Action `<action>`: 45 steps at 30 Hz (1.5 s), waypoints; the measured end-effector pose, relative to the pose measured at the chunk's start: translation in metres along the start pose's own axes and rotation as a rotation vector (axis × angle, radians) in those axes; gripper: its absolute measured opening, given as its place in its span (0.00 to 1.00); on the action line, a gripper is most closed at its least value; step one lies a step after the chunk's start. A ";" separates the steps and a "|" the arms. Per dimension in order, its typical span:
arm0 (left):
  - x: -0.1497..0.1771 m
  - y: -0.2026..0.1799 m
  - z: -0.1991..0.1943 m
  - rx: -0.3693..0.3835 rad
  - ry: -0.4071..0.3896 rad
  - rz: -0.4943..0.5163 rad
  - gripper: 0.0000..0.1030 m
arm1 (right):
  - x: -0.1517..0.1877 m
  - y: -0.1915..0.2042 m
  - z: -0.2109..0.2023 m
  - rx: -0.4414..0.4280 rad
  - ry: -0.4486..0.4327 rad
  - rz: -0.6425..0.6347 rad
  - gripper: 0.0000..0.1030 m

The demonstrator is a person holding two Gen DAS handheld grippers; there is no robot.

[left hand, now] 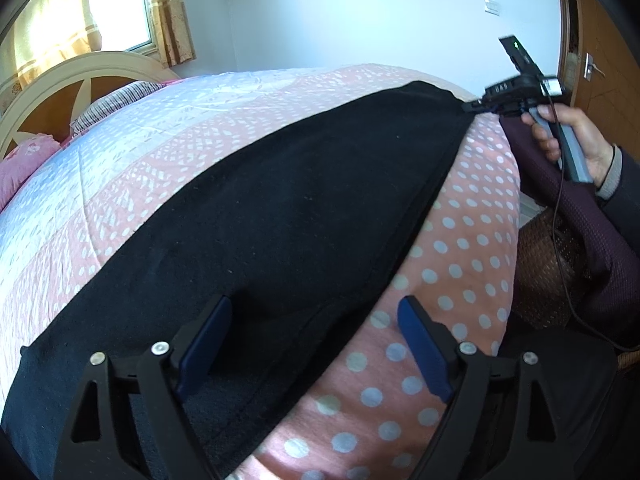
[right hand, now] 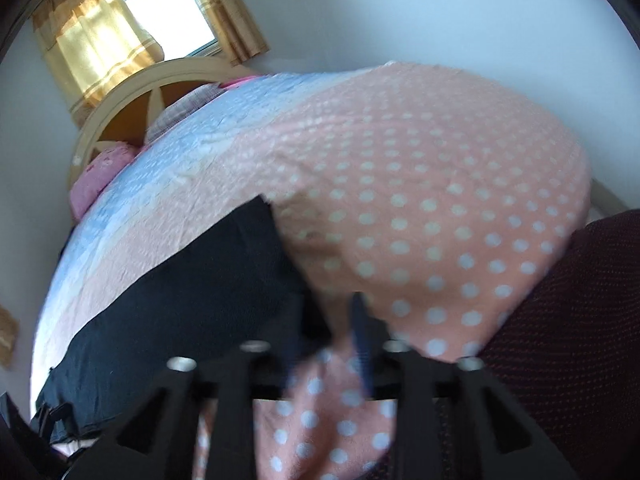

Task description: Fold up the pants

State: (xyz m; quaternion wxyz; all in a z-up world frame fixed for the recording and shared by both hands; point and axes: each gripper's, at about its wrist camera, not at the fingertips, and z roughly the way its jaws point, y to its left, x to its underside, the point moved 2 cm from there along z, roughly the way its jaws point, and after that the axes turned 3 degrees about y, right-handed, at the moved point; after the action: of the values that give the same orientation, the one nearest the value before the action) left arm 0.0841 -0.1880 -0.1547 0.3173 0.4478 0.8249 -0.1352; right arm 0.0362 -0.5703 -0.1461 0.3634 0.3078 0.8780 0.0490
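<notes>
Black pants point(left hand: 280, 208) lie flat in a long band slanting across the bed. My left gripper point(left hand: 318, 322) hovers open over their near end: the left finger point(left hand: 212, 336) is above the cloth, the right finger point(left hand: 420, 340) above the quilt beside the edge. A hand holds my right gripper point(left hand: 474, 106) at the pants' far corner. In the blurred right wrist view my right gripper point(right hand: 334, 320) shows parted jaws with dotted quilt between them. The pants point(right hand: 180, 300) lie just left of it, and its left finger is lost against the black cloth.
The bed is covered by a pink quilt with white dots point(left hand: 460, 240) and pale blue stripes. A cream headboard point(left hand: 80, 68), pillows point(left hand: 24, 168) and a curtained window point(left hand: 116, 4) are at the far left. A wooden door point(left hand: 592, 40) and a wicker piece point(left hand: 548, 264) stand at the right.
</notes>
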 end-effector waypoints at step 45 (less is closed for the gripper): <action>0.031 0.087 -0.047 -0.285 -0.065 -0.332 0.93 | 0.009 -0.029 -0.012 -0.197 0.061 0.133 0.61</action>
State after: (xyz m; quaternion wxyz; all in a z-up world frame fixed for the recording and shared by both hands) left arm 0.1247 -0.0946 -0.1332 0.3772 0.2520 0.8874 -0.0819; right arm 0.0094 -0.5868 -0.1517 0.3610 0.3262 0.8572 0.1684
